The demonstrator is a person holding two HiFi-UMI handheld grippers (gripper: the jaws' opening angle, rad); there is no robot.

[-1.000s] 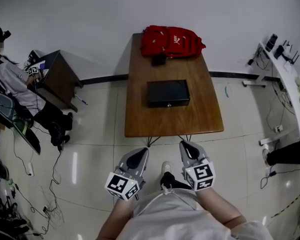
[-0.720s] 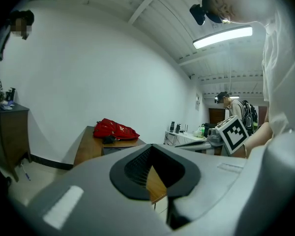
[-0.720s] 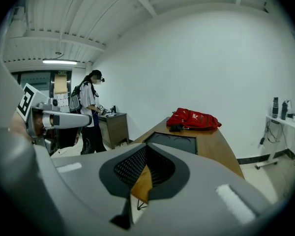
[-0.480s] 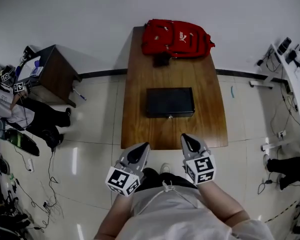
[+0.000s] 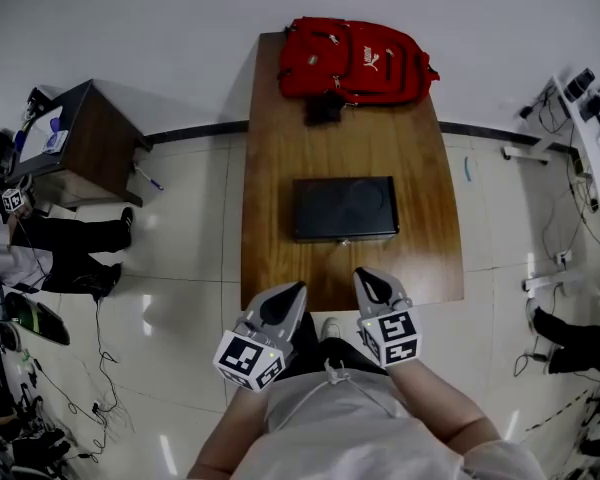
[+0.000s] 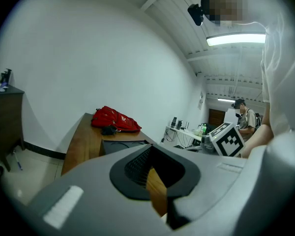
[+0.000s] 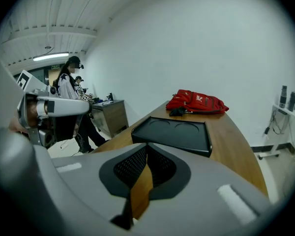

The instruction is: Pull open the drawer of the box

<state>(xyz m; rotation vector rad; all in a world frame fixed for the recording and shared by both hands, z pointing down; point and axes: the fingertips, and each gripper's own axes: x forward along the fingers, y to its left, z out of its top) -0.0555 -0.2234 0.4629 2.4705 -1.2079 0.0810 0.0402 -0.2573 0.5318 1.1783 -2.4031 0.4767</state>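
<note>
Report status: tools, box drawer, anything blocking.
Left tool shut, empty; right tool shut, empty. Box untouched, drawer closed. Red backpack behind box, not blocking.

Black box (image 5: 345, 208), red backpack (image 5: 355, 60), brown wood-grain table (image 5: 280, 158) — pale tiled floor (image 5: 185, 228)

Matt black box (image 5: 344, 208), polished wood table (image 5: 280, 148), cloth backpack (image 5: 355, 60).

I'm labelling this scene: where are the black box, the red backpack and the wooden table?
black box (image 5: 344, 206): head view, middle of its top.
red backpack (image 5: 355, 58): head view, middle of its front.
wooden table (image 5: 270, 168): head view, bare top left of the box.
</note>
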